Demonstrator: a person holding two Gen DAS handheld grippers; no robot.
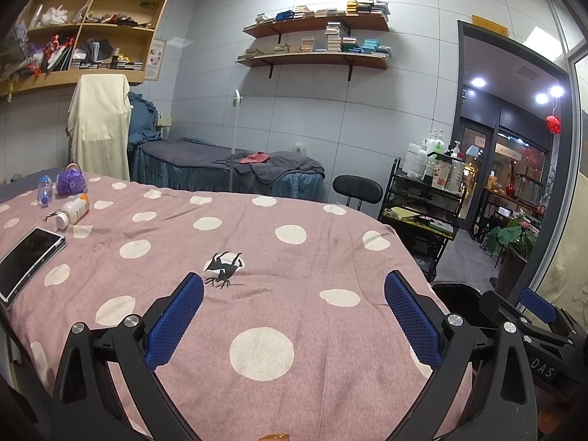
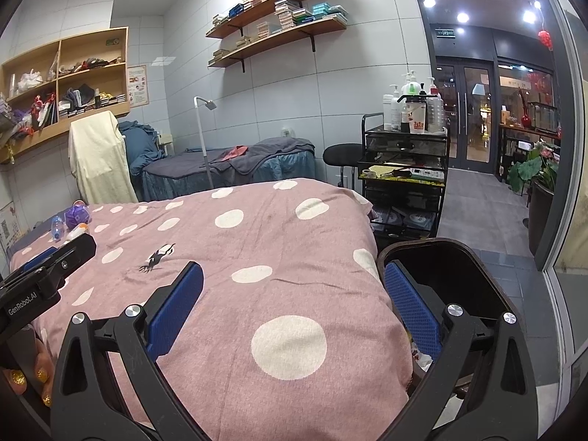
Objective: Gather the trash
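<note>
A pink polka-dot blanket (image 1: 257, 257) covers the bed. At its far left lie a white bottle with an orange label (image 1: 73, 210), a clear plastic bottle (image 1: 44, 189) and a purple crumpled bag (image 1: 71, 182); all three also show small in the right wrist view, the white bottle (image 2: 76, 233) nearest. A small black scrap (image 1: 222, 280) lies on the blanket near the left finger. My left gripper (image 1: 294, 290) is open and empty above the blanket. My right gripper (image 2: 294, 279) is open and empty over the bed's right edge, beside a dark trash bin (image 2: 441, 257).
A phone (image 1: 29, 257) lies at the blanket's left edge. A black trolley (image 2: 404, 176) with bottles and a black stool (image 2: 343, 154) stand right of the bed. A second bed (image 1: 228, 165) and wall shelves (image 1: 316, 40) are behind. A doorway (image 2: 477, 110) opens right.
</note>
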